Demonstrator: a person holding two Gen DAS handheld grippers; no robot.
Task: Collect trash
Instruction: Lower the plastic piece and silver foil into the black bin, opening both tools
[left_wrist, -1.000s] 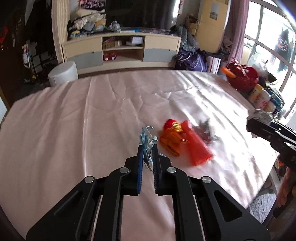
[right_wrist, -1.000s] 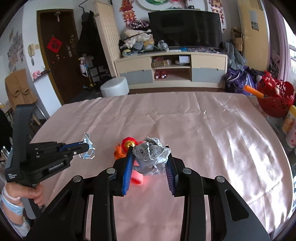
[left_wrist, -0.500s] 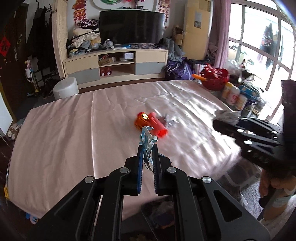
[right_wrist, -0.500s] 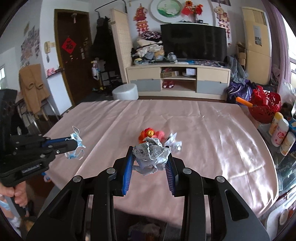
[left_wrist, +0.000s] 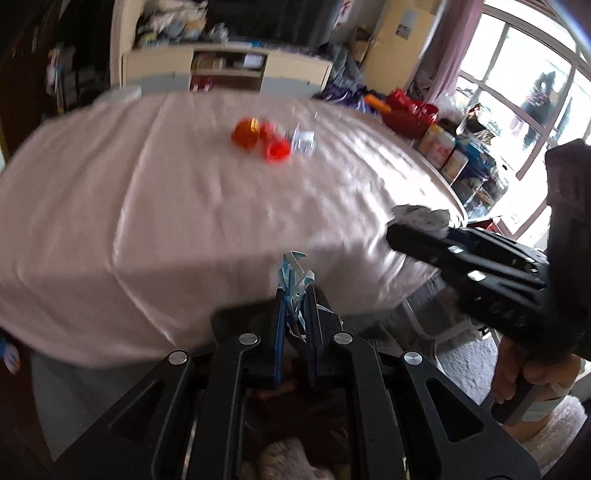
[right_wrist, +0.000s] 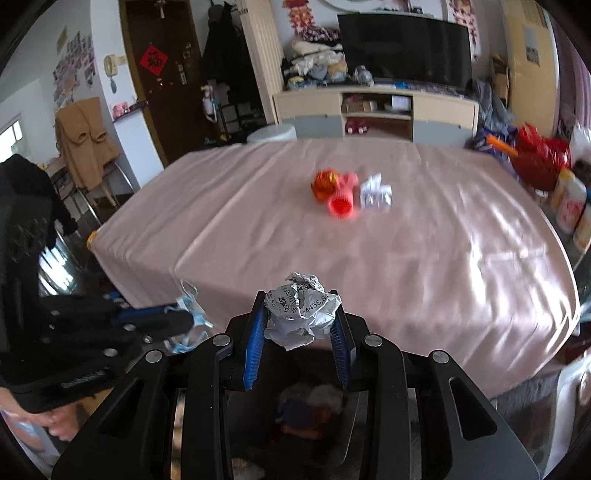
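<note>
Carrying step, judged from the pictures: both pieces of trash already lifted off the table (right_wrist: 406, 258) and held out past its near edge, over a dark place low down between the arms. Left tongs (left_wrist: 295, 314) closed on a blue and white face mask (left_wrist: 295, 280), thin and limp, its loops hanging below the jaws. Right tongs (right_wrist: 300, 325) closed on a crumpled paper ball (right_wrist: 301, 310) with printed digits, filling the gap between the blue pads. Below, partly hidden by the tong frames, something like a bin or open bag (right_wrist: 306, 413) with mixed stuff inside: a pale wad, something dark blue, something orange-brown; rim not visible, so hard to say exactly which kind of container. Next move probably a release of both pieces above that opening, and this calls for placing each jaw tip well over it first, since the mask is light and may cling to one pad or drift aside, while the ball should fall straight. Still left on the table, well apart from the tongs: an orange wrapper (right_wrist: 325, 182), a red ridged cup (right_wrist: 341, 206) lying on its side with mouth toward the camera, and a white crumpled packet (right_wrist: 375, 194) just beside it, so the collecting seems about half done. At the far right edge, a red basket (right_wrist: 541, 162) and some bottles (right_wrist: 570, 199), contents unclear from blur.
</note>
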